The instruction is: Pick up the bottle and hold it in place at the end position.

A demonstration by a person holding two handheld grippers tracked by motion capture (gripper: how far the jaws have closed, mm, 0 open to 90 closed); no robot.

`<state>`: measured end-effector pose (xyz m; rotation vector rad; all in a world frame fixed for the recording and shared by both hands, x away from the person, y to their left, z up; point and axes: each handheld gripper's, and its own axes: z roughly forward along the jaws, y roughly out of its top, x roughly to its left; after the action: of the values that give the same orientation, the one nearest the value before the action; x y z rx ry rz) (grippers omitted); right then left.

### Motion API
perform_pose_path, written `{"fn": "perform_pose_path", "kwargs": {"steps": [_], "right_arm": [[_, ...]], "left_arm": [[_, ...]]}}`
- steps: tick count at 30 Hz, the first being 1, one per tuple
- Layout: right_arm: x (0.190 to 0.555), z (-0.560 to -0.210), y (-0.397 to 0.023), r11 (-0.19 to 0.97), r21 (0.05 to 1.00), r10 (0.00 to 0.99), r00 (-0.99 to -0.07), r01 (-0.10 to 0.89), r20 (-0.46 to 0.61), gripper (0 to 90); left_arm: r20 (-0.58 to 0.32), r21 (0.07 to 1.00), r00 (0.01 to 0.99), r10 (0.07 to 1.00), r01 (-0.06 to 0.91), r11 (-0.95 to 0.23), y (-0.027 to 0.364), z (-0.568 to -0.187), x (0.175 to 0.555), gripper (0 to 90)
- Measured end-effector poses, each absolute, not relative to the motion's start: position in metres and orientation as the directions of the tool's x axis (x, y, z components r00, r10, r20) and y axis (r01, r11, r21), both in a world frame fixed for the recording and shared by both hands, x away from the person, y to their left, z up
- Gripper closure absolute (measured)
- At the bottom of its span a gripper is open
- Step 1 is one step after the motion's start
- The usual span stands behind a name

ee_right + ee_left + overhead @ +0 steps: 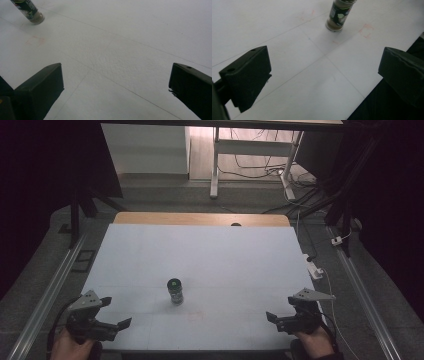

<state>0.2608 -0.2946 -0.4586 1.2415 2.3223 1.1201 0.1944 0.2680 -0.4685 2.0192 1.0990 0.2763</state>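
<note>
A small spice jar (175,291) with a green lid and a dark label stands upright on the white table (200,250), slightly left of centre. The left gripper view shows this jar (339,15) ahead, and it leans into the top left corner (28,11) of the right gripper view. My left gripper (116,312) rests near the front left corner, open and holding nothing (324,72). At the front right my right gripper (282,308) is also open, only bare table between its jaws (116,85). Both point inward toward the jar, each well apart from it.
Faint red marks (367,31) lie on the table near the jar. A wooden strip (200,218) edges the far side. A white power strip (315,270) and cables lie off the right edge. Floor rails (50,290) run along both sides; a white desk frame (215,165) stands beyond.
</note>
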Motion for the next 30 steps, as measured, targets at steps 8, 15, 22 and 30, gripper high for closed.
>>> {"fn": "perform_pose_path", "kwargs": {"steps": [8,15,22,30], "right_arm": [[0.261,-0.459,-0.295,0.331,0.741,0.798,-0.592,0.584,0.109,0.0],[0.261,-0.459,-0.294,0.332,0.742,0.798,-0.593,0.582,0.108,0.0],[0.261,-0.459,-0.294,0.333,0.742,0.797,-0.594,0.582,0.108,0.0],[0.261,-0.459,-0.294,0.335,0.743,0.796,-0.596,0.58,0.106,0.0]], "left_arm": [[-0.173,0.746,0.64,0.749,0.582,-0.325,0.259,-0.472,0.203,0.0],[-0.174,0.741,0.647,0.743,0.583,-0.333,0.25,-0.476,0.212,0.0],[-0.167,0.741,0.653,0.738,0.577,-0.343,0.24,-0.478,0.221,0.0],[-0.173,0.745,0.66,0.731,0.573,-0.341,0.228,-0.479,0.233,0.0]]}}
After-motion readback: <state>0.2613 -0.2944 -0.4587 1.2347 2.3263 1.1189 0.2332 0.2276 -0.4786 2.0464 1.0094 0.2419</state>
